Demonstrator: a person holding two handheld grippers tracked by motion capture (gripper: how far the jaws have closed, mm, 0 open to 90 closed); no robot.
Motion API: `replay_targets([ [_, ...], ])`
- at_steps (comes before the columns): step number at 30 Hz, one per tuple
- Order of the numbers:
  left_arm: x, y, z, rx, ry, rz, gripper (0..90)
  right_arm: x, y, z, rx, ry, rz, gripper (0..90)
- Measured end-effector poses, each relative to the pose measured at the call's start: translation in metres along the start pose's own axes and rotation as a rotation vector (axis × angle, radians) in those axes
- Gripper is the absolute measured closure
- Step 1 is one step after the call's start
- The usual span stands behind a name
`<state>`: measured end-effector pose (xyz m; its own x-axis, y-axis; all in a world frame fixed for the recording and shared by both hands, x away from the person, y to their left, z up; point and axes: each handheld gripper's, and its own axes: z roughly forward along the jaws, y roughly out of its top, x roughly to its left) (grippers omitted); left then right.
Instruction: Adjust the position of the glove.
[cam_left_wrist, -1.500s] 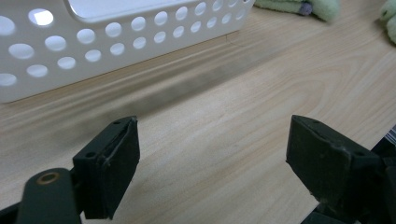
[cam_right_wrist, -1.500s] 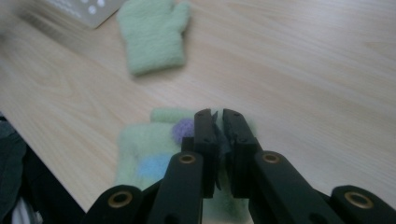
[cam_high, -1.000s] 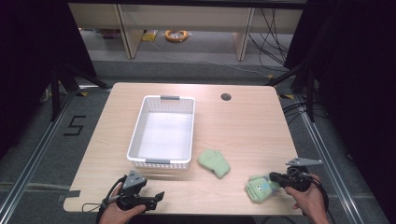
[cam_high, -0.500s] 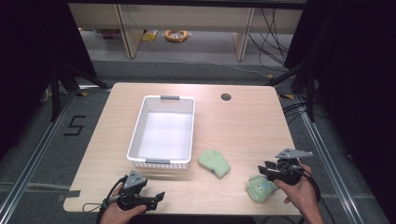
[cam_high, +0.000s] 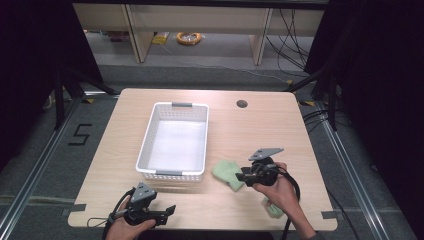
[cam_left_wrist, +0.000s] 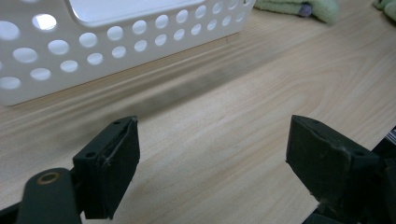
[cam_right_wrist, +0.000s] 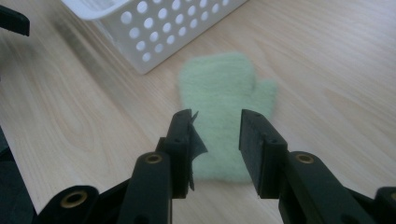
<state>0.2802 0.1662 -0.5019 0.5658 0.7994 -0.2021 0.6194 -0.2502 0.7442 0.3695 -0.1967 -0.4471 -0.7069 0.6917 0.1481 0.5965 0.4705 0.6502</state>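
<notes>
**Right hand-held gripper over a green mitten**

We see the right hand-held gripper (cam_right_wrist: 215, 135) poised above a pale green mitten (cam_right_wrist: 224, 107), jaws narrowly parted and empty. The mitten lies flat on the tabletop (cam_high: 260, 125) just beside the white perforated basket (cam_high: 174, 175). A second green piece (cam_high: 273, 208), probably another mitten, peeks from under the right hand (cam_high: 280, 192). The left hand-held gripper (cam_left_wrist: 212, 158) sits wide apart, empty, near the basket's front wall.
</notes>
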Motion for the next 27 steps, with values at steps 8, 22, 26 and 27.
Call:
replay_targets([
  [8, 0.0, 0.0, 0.0, 0.008, -0.001, 0.013, 17.0, 0.012, 0.009, 0.036, 0.073, -0.013, -0.062, 65.6],
  [22, 0.0, 0.0, -0.001, 0.012, 0.003, 0.014, 17.0, 0.011, 0.016, 0.069, 0.156, -0.057, -0.132, 81.5],
  [26, 0.0, 0.0, -0.002, 0.011, -0.001, 0.011, 17.0, 0.012, 0.015, 0.063, 0.134, -0.06, -0.184, 86.9],
  [27, 0.0, 0.0, -0.002, 0.009, 0.001, 0.008, 17.0, 0.012, 0.015, 0.059, 0.133, -0.048, -0.184, 87.1],
])
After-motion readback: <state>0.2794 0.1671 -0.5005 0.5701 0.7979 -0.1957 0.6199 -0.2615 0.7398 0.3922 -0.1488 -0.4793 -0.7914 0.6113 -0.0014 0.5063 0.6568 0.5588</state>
